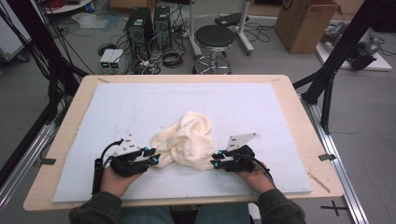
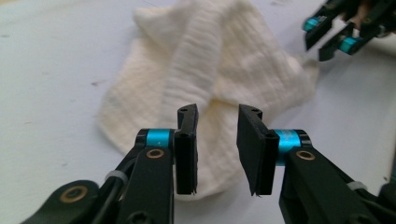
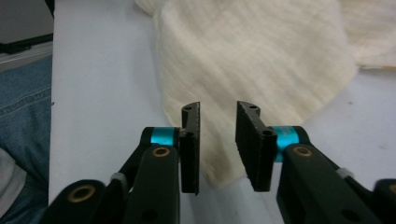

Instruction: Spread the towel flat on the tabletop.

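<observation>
A crumpled cream cloth (image 1: 189, 140) lies on the pale blue mat (image 1: 140, 107), near the front middle. My left gripper (image 1: 152, 156) is at the cloth's left edge, my right gripper (image 1: 215, 160) at its right edge, and they point toward each other. In the left gripper view the jaws (image 2: 217, 116) stand apart over the cloth's (image 2: 210, 60) near edge, their pads clear of it; the right gripper (image 2: 327, 35) shows farther off at the cloth's corner. In the right gripper view the jaws (image 3: 218, 114) are also parted, with a corner of the cloth (image 3: 252, 56) lying loose between them.
The mat covers a wooden table (image 1: 308, 140). Beyond the far edge stand a black stool (image 1: 214, 37), computer towers (image 1: 140, 28) with cables, and a cardboard box (image 1: 303, 21). Black frame posts (image 1: 343, 46) rise at both sides. The person's forearms come in at the front edge.
</observation>
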### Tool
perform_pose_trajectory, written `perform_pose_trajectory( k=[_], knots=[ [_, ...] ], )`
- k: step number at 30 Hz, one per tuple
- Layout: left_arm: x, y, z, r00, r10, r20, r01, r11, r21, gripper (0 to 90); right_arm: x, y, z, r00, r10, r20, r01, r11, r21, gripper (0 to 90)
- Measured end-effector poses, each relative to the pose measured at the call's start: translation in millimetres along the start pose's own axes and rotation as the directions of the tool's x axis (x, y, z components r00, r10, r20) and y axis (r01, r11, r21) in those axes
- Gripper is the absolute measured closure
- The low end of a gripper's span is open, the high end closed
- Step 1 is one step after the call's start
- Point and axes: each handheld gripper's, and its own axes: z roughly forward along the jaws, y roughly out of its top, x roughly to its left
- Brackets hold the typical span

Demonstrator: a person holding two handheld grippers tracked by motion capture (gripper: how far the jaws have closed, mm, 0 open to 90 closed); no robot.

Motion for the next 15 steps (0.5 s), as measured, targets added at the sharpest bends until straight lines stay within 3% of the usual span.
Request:
perform_pose_trajectory(
  k=[2, 6, 10, 13, 15],
  knots=[
    [-3.5, -0.4, 7.4, 0.9994, 0.013, 0.033, -0.014, 0.9995, 0.027, 64.9, -0.7, 0.4, 4.7, 0.9998, 0.004, -0.018, -0.004, 1.0, 0.011, 66.3],
    [-6.3, -1.0, 19.3, 0.9978, 0.034, 0.058, -0.038, 0.9963, 0.077, 60.9, -0.9, -0.3, 11.8, 0.9992, 0.003, -0.039, -0.001, 0.999, 0.035, 62.9],
    [-5.0, -3.8, 28.9, 0.9981, 0.048, 0.038, -0.053, 0.9882, 0.144, 60.0, -1.9, -0.7, 15.3, 0.999, 0.0, -0.044, 0.002, 0.999, 0.05, 64.2],
    [-2.2, -5.9, 33.8, 0.9984, 0.055, 0.006, -0.056, 0.9814, 0.184, 65.4, -1.9, -0.4, 15.5, 0.9995, -0.019, -0.025, 0.02, 0.998, 0.054, 70.0],
    [-0.8, -7.6, 35.5, 0.9981, 0.06, 0.016, -0.062, 0.9801, 0.188, 76.1, -1.4, -0.1, 15.5, 0.9994, -0.021, -0.027, 0.023, 0.998, 0.057, 76.9]
  ],
)
